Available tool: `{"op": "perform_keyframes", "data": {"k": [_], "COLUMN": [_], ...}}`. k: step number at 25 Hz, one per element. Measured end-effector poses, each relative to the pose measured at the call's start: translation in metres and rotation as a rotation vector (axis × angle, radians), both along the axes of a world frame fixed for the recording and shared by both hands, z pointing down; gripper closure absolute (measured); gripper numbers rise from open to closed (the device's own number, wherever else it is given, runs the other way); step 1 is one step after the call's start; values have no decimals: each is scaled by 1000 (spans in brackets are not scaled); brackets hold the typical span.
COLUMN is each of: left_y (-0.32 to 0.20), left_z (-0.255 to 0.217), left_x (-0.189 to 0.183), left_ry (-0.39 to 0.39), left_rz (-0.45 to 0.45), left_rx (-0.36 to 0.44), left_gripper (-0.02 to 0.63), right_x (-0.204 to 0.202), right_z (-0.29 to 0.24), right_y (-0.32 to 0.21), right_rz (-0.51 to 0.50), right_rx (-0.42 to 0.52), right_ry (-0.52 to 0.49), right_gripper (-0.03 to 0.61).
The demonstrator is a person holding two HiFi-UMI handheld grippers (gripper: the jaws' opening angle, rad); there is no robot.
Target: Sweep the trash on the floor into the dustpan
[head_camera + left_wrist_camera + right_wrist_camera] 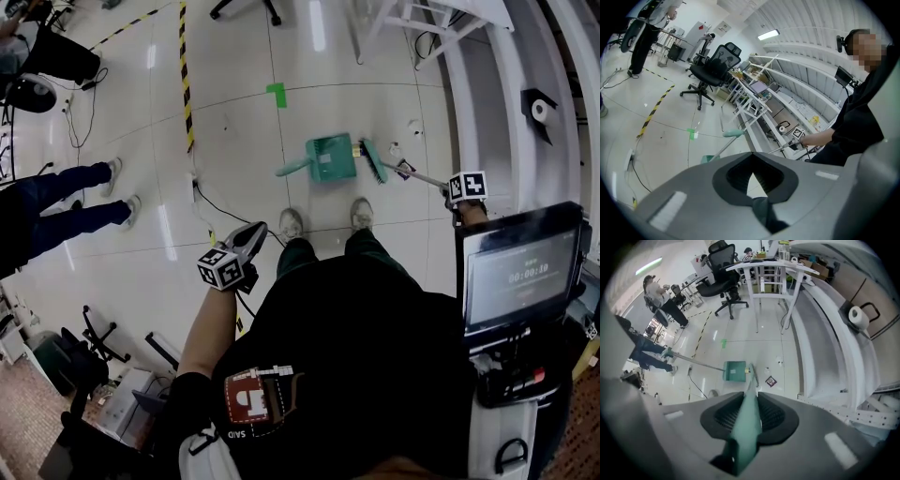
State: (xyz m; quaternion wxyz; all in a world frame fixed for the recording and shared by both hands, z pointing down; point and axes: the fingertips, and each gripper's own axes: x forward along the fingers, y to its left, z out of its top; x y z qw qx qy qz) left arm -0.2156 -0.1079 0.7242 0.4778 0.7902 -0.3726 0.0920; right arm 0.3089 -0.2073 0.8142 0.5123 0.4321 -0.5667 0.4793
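A green dustpan (330,157) (736,370) stands on the white floor, its long handle (291,169) (732,134) rising free toward me. Just right of it is the green broom head (373,160) (752,373). My right gripper (452,195) (750,401) is shut on the broom's teal handle (745,427). A dark wrapper (405,170) (770,380) and small white scraps (414,125) (779,361) lie right of the broom. My left gripper (255,232) (753,173) hangs at my left side, shut, with nothing in it, apart from the dustpan handle.
My shoes (292,222) are just behind the dustpan. A white curved rack (487,84) runs along the right. Yellow-black tape (185,75), a green floor mark (277,94) and a cable (216,202) lie to the left. A bystander's legs (66,202) are farther left.
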Motion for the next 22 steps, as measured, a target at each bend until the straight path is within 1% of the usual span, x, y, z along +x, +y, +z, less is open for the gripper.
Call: {"op": "perform_keyframes", "data": {"k": [6, 9, 11, 13, 15, 17, 19, 22], "left_y": [20, 24, 25, 24, 24, 23, 21, 19], "left_z": [-12, -11, -9, -8, -7, -5, -4, -2], "left_x": [-4, -10, -11, -11, -10, -8, -8, -7], "left_ry": [-12, -22, -22, -17, -13, -10, -7, -2], "left_rz": [-3, -8, -8, -9, -10, -10, -10, -8], "left_rx": [-8, -18, -21, -19, -16, -13, -9, -7], "left_gripper": [617, 617, 617, 618, 618, 617, 617, 618], "right_x": [-27, -28, -37, -41, -39, -38, -38, -33], "right_z": [-4, 2, 12, 17, 17, 20, 21, 19], "right_y": [-21, -11, 2, 21, 42, 61, 71, 72], "right_rz": [-263, -401, -488, -531, -517, -468, -377, -223], "right_rx": [66, 17, -21, -77, -142, -184, -198, -192], "right_ry": [114, 207, 192, 164, 151, 110, 54, -15], "right_gripper": [489, 489, 489, 489, 489, 489, 489, 488]}}
